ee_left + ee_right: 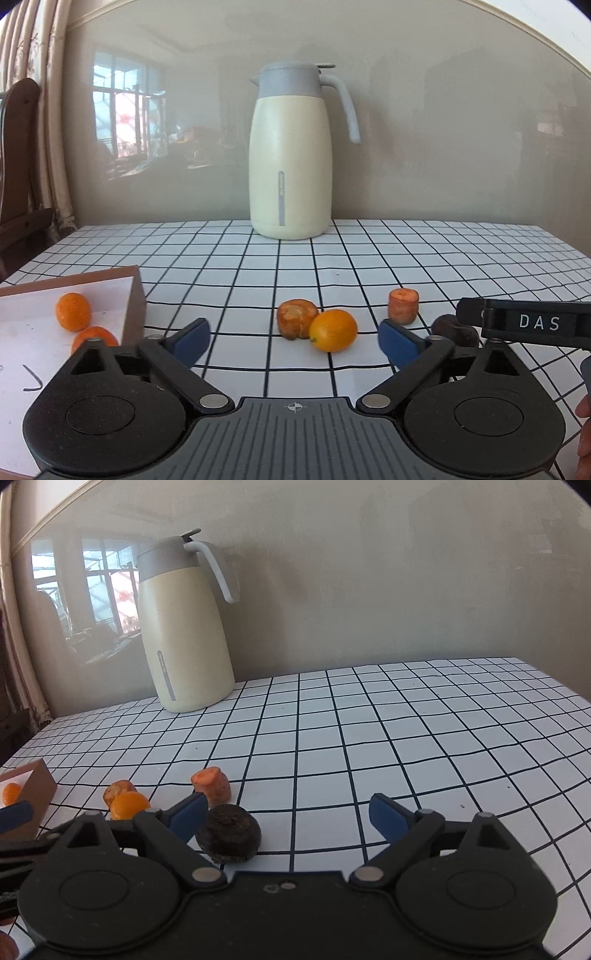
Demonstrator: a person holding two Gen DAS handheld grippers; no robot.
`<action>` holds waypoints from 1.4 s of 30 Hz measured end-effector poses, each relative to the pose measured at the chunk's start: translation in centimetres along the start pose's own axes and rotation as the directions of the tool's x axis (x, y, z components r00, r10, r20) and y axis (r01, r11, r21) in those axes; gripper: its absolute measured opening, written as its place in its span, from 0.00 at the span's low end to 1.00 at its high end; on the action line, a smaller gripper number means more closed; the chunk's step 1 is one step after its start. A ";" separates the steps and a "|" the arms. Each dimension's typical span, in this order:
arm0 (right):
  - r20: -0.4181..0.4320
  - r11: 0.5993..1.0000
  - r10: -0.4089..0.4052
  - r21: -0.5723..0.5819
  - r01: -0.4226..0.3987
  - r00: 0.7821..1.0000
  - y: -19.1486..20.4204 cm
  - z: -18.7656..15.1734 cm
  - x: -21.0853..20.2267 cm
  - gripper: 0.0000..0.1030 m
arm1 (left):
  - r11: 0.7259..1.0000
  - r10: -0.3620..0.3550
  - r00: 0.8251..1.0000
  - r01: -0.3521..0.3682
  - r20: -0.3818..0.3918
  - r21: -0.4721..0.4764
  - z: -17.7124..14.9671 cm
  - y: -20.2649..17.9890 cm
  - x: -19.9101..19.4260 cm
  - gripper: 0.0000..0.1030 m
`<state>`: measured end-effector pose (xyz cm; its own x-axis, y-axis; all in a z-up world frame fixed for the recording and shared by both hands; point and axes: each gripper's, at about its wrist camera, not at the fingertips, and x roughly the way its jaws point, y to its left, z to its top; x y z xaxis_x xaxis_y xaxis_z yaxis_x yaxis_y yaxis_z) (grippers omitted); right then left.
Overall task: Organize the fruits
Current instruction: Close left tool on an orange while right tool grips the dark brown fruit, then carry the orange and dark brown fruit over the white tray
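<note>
Left gripper point(293, 339) and right gripper point(286, 818) gape, empty (unclenched); centre the kumquat point(333, 329), right of the box point(133, 295), before squeezing.

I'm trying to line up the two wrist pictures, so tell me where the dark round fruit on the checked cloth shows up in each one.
Left wrist view: dark round fruit at lower right, partly behind the right gripper's black arm, right of the carrot chunk.
Right wrist view: dark round fruit at lower centre-left, just in front of the same carrot chunk.
Shared landmark: the cream jug at the back of the table.
</note>
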<state>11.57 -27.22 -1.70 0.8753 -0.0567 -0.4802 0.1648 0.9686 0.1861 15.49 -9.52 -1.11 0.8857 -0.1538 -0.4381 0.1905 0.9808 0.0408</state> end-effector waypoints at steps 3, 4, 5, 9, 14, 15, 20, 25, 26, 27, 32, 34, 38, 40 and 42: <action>-0.016 1.000 0.020 -0.015 -0.020 1.000 0.1 -0.1 0.4 0.73 | 1.000 -0.021 0.999 0.020 -0.045 -0.017 0.1 -0.6 1.3 0.79; -0.020 1.000 0.027 -0.015 -0.027 0.999 0.1 -0.1 0.5 0.73 | 1.000 -0.017 0.998 0.016 -0.054 -0.020 0.1 -0.7 1.7 0.78; -0.021 0.999 0.037 -0.013 -0.037 0.999 0.1 -0.2 0.5 0.73 | 1.000 -0.019 0.998 0.017 -0.062 -0.021 0.2 -0.8 2.0 0.77; -0.010 0.999 0.051 -0.017 -0.052 0.999 0.4 0.0 0.4 0.72 | 0.998 -0.050 0.994 0.047 -0.095 -0.031 0.6 -1.0 2.9 0.58; -0.010 0.998 0.061 -0.007 -0.061 0.998 0.3 0.0 0.5 0.73 | 0.998 -0.050 0.995 0.048 -0.090 -0.029 0.9 -1.4 3.4 0.54; -0.014 0.998 0.069 -0.002 -0.069 0.998 0.3 0.0 0.5 0.73 | 0.998 -0.060 0.993 0.057 -0.100 -0.035 0.9 -1.5 3.7 0.54; -0.033 0.995 0.097 -0.009 -0.097 0.995 0.8 0.1 1.0 0.66 | 0.995 -0.084 0.988 0.076 -0.133 -0.060 1.0 -1.5 4.6 0.36; -0.055 0.993 0.118 0.026 -0.116 0.991 0.8 0.1 1.7 0.64 | 0.995 -0.084 0.988 0.076 -0.131 -0.068 1.0 -1.2 4.7 0.36; -0.058 0.992 0.122 0.031 -0.121 0.991 0.9 0.1 1.8 0.64 | 0.995 -0.079 0.988 0.071 -0.130 -0.065 0.9 -1.1 4.5 0.36; -0.063 0.992 0.127 0.034 -0.125 0.990 1.0 0.1 2.0 0.62 | 0.996 -0.077 0.988 0.069 -0.131 -0.063 0.8 -1.0 4.4 0.36; -0.092 0.990 0.143 0.029 -0.141 0.985 1.9 -0.1 2.8 0.51 | 0.997 -0.067 0.989 0.062 -0.133 -0.043 0.2 0.0 3.0 0.36; -0.102 0.991 0.136 0.025 -0.134 0.985 2.2 -0.2 3.0 0.44 | 0.997 -0.068 0.989 0.064 -0.133 -0.033 0.0 0.1 2.8 0.36; -0.105 0.991 0.136 0.011 -0.136 0.985 2.9 -0.3 2.9 0.34 | 0.998 -0.062 0.990 0.060 -0.128 -0.013 0.0 0.0 2.8 0.36; -0.104 0.991 0.131 -0.001 -0.132 0.986 3.0 -0.4 2.9 0.33 | 0.998 -0.067 0.988 0.064 -0.140 -0.029 0.0 0.0 3.2 0.36; -0.104 0.991 0.137 0.009 -0.136 0.985 2.8 -0.4 2.8 0.33 | 0.998 -0.064 0.987 0.060 -0.146 -0.031 -0.1 -0.1 3.5 0.36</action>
<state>14.35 -24.61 -2.84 0.8378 0.1016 -0.5365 0.0478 0.9651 0.2574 18.54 -10.20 -2.71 0.8007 -0.1967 -0.5659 0.2300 0.9731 -0.0129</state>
